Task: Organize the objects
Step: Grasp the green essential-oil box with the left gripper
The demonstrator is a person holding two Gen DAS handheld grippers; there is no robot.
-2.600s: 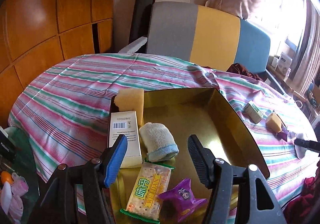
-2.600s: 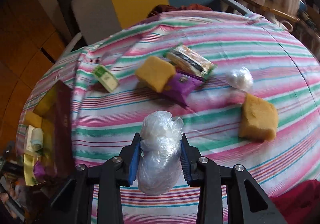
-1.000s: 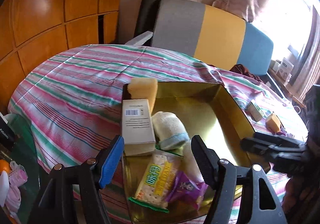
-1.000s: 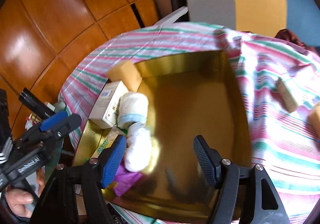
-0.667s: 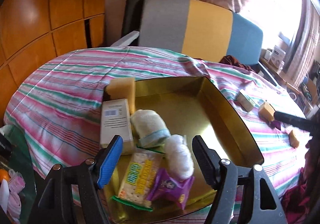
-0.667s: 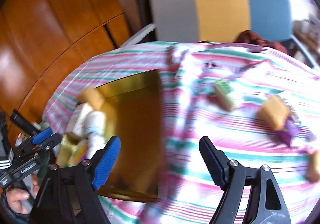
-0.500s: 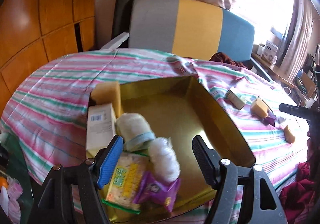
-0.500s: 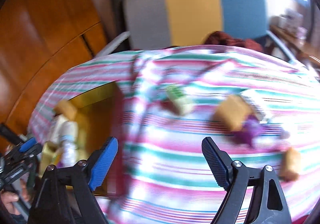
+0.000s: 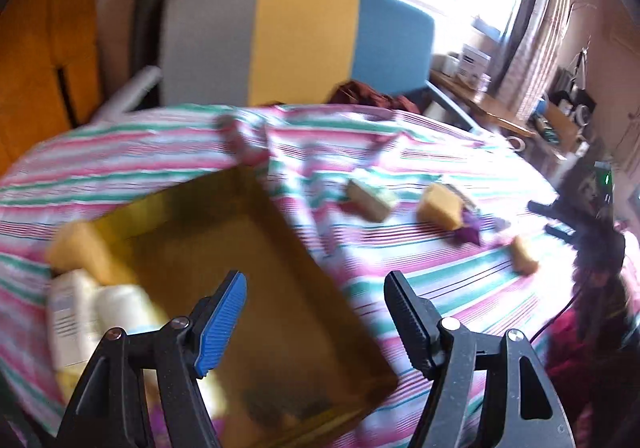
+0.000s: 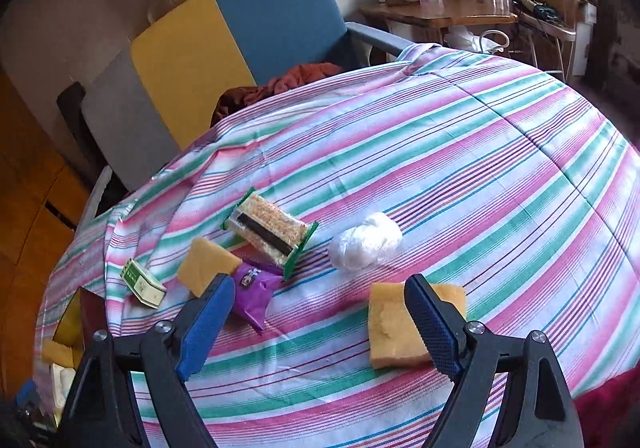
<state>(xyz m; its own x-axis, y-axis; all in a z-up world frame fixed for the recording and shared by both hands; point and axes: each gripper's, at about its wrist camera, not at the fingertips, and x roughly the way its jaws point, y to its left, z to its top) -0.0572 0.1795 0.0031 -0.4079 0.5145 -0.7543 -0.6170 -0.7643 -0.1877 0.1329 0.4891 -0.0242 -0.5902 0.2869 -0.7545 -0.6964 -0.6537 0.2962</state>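
The gold box (image 9: 280, 248) lies open on the striped cloth (image 10: 480, 175) of the counter. In the blurred left view a yellow sponge (image 9: 76, 252), a white carton (image 9: 66, 320) and a pale roll (image 9: 124, 308) crowd its left end; the rest of its floor is bare.

Loose on the cloth lie a small green-and-white carton (image 10: 142, 282), a yellow sponge block (image 10: 206, 266), a purple packet (image 10: 254, 288), a cracker pack (image 10: 270, 232) whose long axis runs from upper left to lower right, a white plastic bundle (image 10: 366, 242) and a second sponge (image 10: 400, 324). A grey, yellow and blue chair (image 10: 224, 43) stands behind the counter, with a wooden side table (image 10: 436, 17) near the window.

The left hand-held gripper (image 9: 316, 316) hovers over the box with its jaws wide and empty. The right hand-held gripper (image 10: 316, 328), whose jaws have just been opening, holds nothing above the cloth; the second sponge is partly hidden behind its right finger.
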